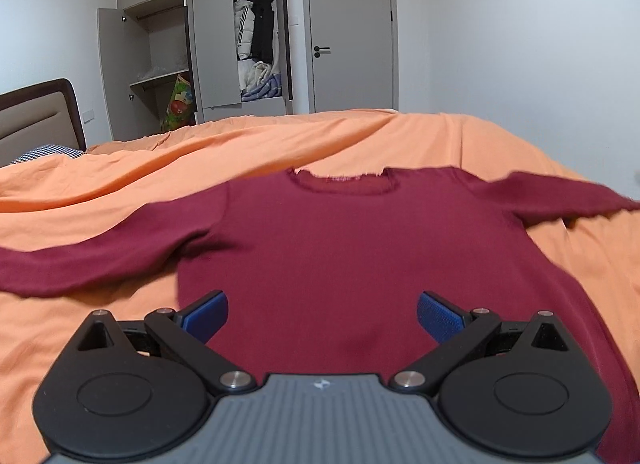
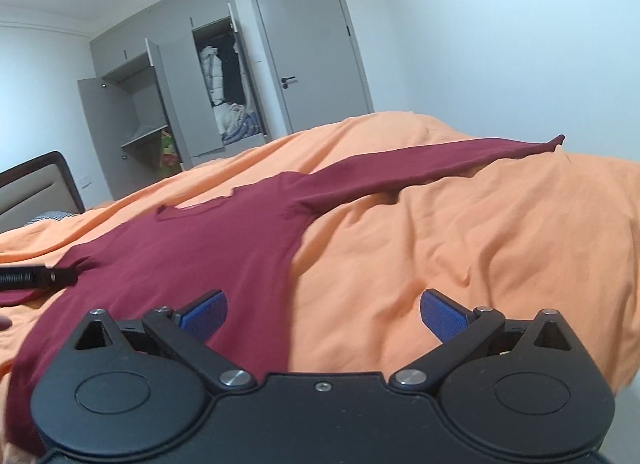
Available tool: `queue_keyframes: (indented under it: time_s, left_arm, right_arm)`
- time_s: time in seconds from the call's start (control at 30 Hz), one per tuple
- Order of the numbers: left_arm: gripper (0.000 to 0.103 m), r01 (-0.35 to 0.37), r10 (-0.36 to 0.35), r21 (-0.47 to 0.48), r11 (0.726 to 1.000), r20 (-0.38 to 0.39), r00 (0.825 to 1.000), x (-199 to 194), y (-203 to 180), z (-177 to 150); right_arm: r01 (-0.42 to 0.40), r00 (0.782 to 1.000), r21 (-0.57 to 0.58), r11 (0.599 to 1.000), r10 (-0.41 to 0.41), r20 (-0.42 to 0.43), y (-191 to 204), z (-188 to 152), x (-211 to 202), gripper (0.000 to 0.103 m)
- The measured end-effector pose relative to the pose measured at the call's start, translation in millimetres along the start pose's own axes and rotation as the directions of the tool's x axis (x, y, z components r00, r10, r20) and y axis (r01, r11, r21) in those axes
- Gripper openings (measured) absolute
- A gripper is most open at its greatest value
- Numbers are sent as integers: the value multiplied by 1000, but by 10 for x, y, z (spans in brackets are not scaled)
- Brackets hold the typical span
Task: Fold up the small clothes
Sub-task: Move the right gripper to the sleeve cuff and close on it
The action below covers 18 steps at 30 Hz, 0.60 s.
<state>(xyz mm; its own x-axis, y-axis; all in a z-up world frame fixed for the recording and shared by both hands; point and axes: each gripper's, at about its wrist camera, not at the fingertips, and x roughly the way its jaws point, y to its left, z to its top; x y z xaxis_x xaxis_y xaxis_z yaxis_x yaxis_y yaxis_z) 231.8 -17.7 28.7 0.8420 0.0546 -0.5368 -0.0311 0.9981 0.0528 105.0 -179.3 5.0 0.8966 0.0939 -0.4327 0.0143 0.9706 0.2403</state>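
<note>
Dark red long-sleeved knit top spread flat on an orange bedcover.
Left wrist view: the left gripper (image 1: 322,316) hangs over the dark red long-sleeved knit top (image 1: 328,248), jaws wide apart, empty. Right wrist view: the right gripper (image 2: 323,316), jaws also apart, straddles the top's (image 2: 192,248) side edge and the orange bedcover (image 2: 460,232); one sleeve (image 2: 440,159) stretches outward.

Maroon sweater (image 1: 340,248), orange bedcover (image 1: 120,191), grey wardrobe (image 1: 212,43)

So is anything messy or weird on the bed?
Nothing is torn or spilled. The maroon long-sleeved top lies flat on the orange bedcover with both sleeves spread out, not yet folded. The bedcover is wrinkled. Across the room, the wardrobe doors hang open, with clothes piled inside.
</note>
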Motion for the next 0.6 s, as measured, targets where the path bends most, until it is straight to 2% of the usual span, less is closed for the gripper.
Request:
queue_keyframes:
  time_s: [0.27, 0.47, 0.6]
  left_arm:
    - [103, -5, 6, -14, 1000, 17, 1000, 649, -265, 348]
    - [103, 16, -16, -53, 998, 3, 1000, 1121, -474, 453]
    - [103, 21, -23, -77, 997, -30, 999, 1355, -554, 428]
  right_arm:
    - [81, 993, -35, 996, -78, 88, -417, 433, 412, 103]
    - [159, 987, 18, 987, -160, 29, -1016, 952, 849, 103]
    - [248, 969, 26, 968, -248, -8, -1400, 1203, 1138, 103]
